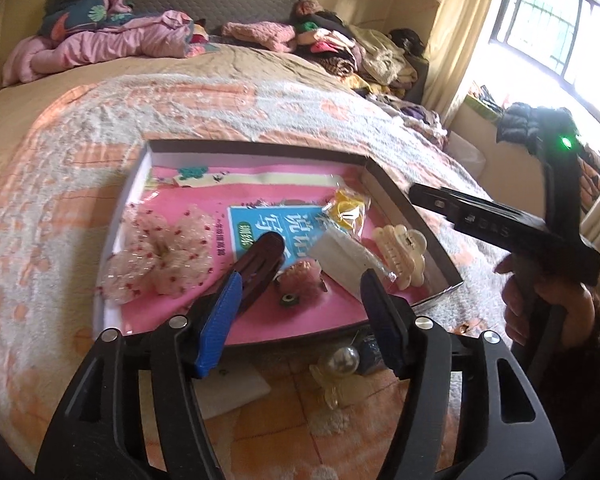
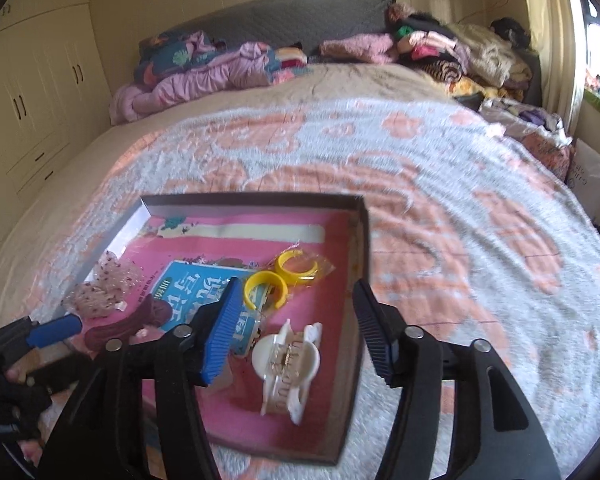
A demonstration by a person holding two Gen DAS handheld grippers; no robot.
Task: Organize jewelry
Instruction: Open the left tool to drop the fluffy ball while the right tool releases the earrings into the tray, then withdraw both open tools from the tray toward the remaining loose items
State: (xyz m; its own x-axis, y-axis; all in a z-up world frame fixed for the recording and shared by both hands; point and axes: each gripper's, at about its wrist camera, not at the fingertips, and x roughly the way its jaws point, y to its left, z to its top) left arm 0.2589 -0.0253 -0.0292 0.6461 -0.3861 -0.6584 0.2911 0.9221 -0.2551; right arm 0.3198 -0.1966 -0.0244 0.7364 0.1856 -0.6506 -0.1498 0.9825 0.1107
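A: Left to right in the box (image 2: 356, 280) on the bed (image 2: 440, 184)?
B: Lace scrunchie (image 1: 160, 256), dark clip (image 1: 260, 268), yellow hoops (image 2: 280, 276), white claw clip (image 2: 286, 364).
A: The grippers?
B: Left gripper (image 1: 296, 320) and right gripper (image 2: 296, 332) both spread, gripping nothing.

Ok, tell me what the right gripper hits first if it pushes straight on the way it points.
Most likely the white claw clip in the box: it lies straight ahead between the open jaws of the right gripper, nothing held. Depth is hard to judge, so it could meet the pink lining beside it instead.
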